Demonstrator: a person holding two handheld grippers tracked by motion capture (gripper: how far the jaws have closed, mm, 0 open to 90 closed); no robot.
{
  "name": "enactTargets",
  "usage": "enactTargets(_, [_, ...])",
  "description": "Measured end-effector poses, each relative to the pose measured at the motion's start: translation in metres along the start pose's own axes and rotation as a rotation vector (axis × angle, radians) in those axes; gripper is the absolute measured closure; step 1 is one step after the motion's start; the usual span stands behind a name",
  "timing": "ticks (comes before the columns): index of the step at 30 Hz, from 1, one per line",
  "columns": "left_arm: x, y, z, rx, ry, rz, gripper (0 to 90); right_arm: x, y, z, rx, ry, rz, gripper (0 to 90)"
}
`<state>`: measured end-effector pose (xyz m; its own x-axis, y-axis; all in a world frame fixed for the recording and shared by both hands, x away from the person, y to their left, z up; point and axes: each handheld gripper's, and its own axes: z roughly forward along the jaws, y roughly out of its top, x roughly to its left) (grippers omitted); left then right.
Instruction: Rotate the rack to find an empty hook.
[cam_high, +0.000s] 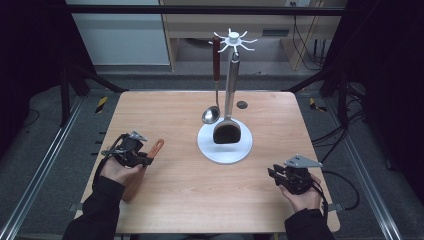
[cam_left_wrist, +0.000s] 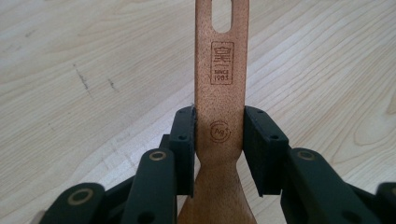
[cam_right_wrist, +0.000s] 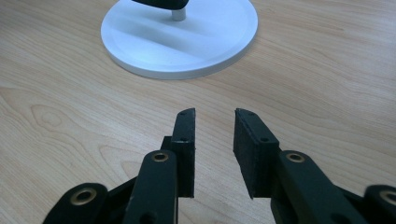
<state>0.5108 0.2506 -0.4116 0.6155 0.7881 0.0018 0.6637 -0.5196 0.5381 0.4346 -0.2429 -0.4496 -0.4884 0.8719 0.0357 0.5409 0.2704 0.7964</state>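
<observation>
My left gripper (cam_high: 146, 159) is shut on the handle of a brown wooden spatula (cam_high: 157, 146) at the table's left front. In the left gripper view both pads (cam_left_wrist: 185, 135) press the sides of the spatula's handle (cam_left_wrist: 221, 56), just above where it widens into the blade. The handle has a hanging slot at its far end and points away over the table. My right gripper (cam_high: 273, 173) rests at the right front, and its jaws (cam_right_wrist: 214, 116) stand open with nothing between them.
A white utensil rack (cam_high: 233, 39) with a round white base (cam_high: 240, 150) stands at the table's middle back. A red-handled ladle (cam_high: 216, 65) and a steel-handled black turner (cam_high: 227, 132) hang from it. The base (cam_right_wrist: 196, 51) lies ahead of my right gripper.
</observation>
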Motion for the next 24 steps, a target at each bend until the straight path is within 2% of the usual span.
enactTargets(9, [-0.004, 0.003, -0.021, -0.101, 0.005, -0.011, 65.9, 0.000, 0.000, 0.000, -0.003, -0.003, -0.005, 70.0])
enactTargets(15, [-0.011, 0.006, -0.032, -0.169, 0.010, -0.001, 65.9, -0.001, 0.000, 0.000, -0.007, -0.002, -0.003, 70.0])
enactTargets(19, [-0.016, 0.009, -0.043, -0.249, 0.010, -0.003, 65.9, -0.001, 0.000, 0.000, -0.011, -0.005, -0.003, 70.0])
enactTargets(24, [-0.024, 0.012, -0.057, -0.324, 0.005, 0.014, 65.9, -0.001, 0.000, 0.000, -0.013, -0.010, -0.006, 69.3])
